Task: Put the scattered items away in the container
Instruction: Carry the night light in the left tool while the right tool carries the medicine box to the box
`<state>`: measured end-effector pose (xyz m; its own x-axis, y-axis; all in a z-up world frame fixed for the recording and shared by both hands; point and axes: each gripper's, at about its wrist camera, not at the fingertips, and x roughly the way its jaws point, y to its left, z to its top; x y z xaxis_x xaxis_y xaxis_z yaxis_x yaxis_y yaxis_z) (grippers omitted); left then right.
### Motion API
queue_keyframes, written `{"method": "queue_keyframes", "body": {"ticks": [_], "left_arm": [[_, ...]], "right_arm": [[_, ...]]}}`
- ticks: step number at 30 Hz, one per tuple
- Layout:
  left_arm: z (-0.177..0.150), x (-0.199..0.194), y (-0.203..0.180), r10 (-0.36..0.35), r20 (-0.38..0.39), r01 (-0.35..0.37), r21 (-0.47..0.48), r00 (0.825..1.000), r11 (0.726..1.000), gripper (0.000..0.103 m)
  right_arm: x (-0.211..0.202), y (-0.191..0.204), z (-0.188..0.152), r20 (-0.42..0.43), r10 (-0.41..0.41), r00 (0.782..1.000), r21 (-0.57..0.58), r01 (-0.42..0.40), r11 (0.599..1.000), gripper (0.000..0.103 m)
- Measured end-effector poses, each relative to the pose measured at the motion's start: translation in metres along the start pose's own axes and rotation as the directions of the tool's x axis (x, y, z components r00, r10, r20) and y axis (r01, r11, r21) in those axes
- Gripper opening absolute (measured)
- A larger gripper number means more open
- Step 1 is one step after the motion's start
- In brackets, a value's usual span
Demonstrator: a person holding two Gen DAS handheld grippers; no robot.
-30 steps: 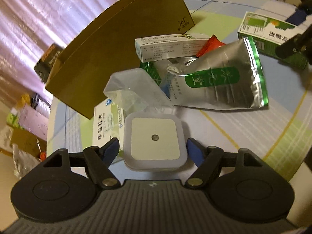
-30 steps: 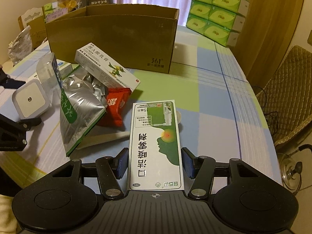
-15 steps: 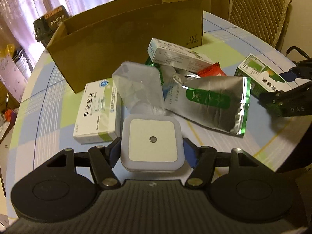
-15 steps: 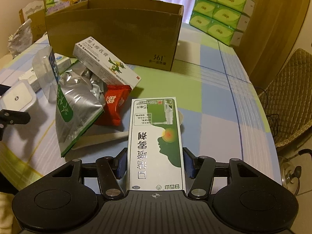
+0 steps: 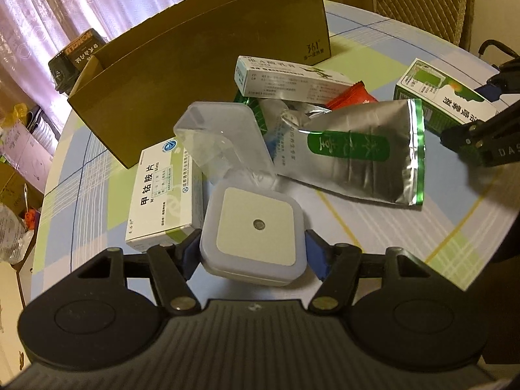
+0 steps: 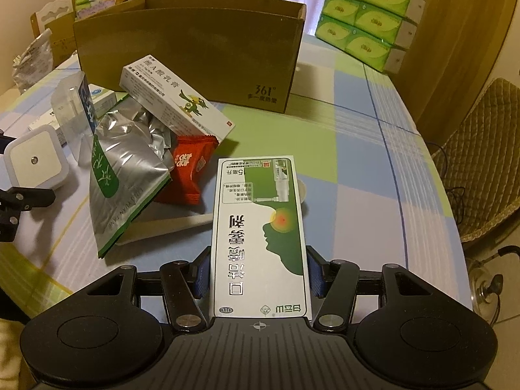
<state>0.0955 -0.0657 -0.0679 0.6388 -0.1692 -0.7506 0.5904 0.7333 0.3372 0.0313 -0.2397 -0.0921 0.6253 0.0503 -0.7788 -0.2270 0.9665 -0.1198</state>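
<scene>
My left gripper [image 5: 252, 253] is shut on a square white night light [image 5: 255, 227], held above the table. My right gripper [image 6: 258, 269] is shut on a long green-and-white medicine box [image 6: 260, 227]. The open brown cardboard box [image 6: 195, 55] stands at the back of the table. In front of it lie a silver-and-green foil pouch [image 5: 360, 149], a red snack packet [image 6: 188, 172], a white box with a parrot print [image 6: 175, 104], a clear plastic case [image 5: 224, 139] and a white-green pill box [image 5: 162, 191].
The checked tablecloth [image 6: 344, 149] covers a round table. Stacked green tissue packs [image 6: 367, 16] stand at the back right, a woven chair [image 6: 477, 162] to the right, clutter and bags [image 5: 16, 149] beyond the left edge.
The left gripper's view has levelled and drawn back with the night light held. The right gripper has lifted slightly with the medicine box; the pile on the table stays put.
</scene>
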Motion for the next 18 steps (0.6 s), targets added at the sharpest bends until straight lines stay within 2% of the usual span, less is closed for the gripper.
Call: {"method": "queue_keyframes", "body": {"ticks": [4,7,12,18], "left_arm": [[0.001,0.001,-0.002,0.001,0.003,-0.001,0.017,1.000,1.000,0.064],[0.003,0.002,-0.009,0.036,0.015,-0.037,0.084,0.999,0.996,0.067],[0.005,0.006,-0.021,0.065,0.022,-0.068,0.186,0.998,0.980,0.065],[0.006,0.003,-0.014,0.052,0.017,-0.054,0.142,0.999,0.988,0.064]], "right_arm": [[0.000,0.000,-0.001,0.000,-0.001,1.000,-0.002,0.001,1.000,0.059],[0.000,0.000,-0.001,0.000,-0.001,1.000,-0.001,0.001,1.000,0.059],[0.001,-0.001,-0.002,0.001,0.002,1.000,0.007,-0.002,1.000,0.059],[-0.001,-0.003,-0.003,0.009,0.009,1.000,0.037,-0.010,0.999,0.058]]}}
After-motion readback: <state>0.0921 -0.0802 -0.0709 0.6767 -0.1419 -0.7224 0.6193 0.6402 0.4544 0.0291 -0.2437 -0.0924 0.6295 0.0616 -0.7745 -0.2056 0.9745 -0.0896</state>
